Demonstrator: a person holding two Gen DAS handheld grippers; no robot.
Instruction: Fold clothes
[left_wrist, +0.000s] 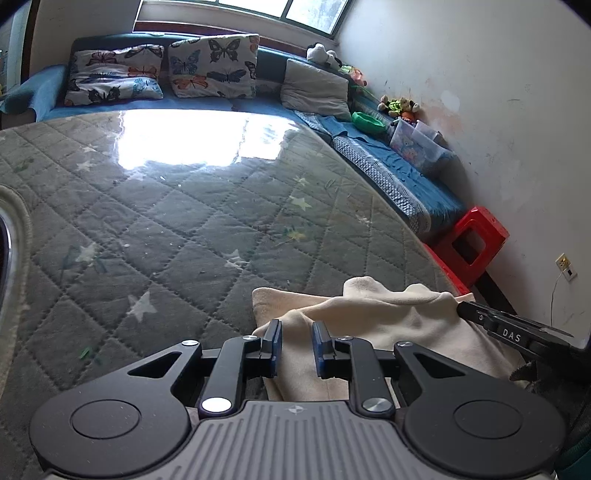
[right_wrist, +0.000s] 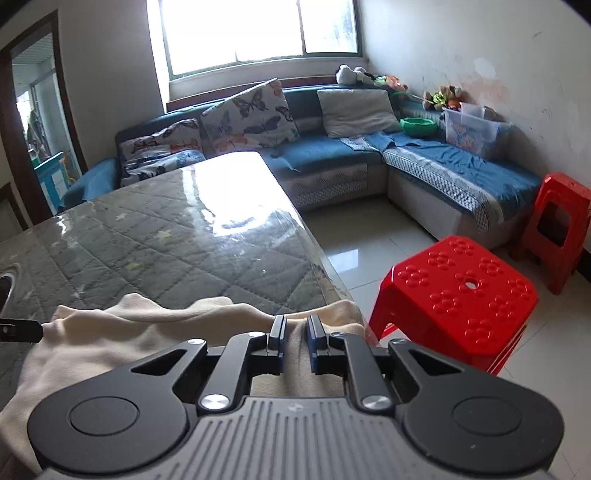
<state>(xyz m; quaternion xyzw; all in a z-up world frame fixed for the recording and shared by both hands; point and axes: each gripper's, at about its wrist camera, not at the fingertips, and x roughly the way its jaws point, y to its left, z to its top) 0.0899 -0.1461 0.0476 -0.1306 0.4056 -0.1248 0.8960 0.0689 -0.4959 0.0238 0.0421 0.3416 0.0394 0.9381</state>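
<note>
Now we hover over the cream fleece garment (left_wrist: 369, 321) at the quilted grey table's (left_wrist: 166, 229) near right edge, left gripper (left_wrist: 297, 343) and right gripper (right_wrist: 296, 332) slightly parted, holding nothing; next, pinch its near edge.

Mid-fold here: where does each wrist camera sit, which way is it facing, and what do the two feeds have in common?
Left wrist: on the left gripper, looking across the quilted table toward the sofa; the right gripper's tip shows at right.
Right wrist: on the right gripper at the table's right edge, facing sofa, window, red stools.
Shared: cream garment, table, sofa.
</note>
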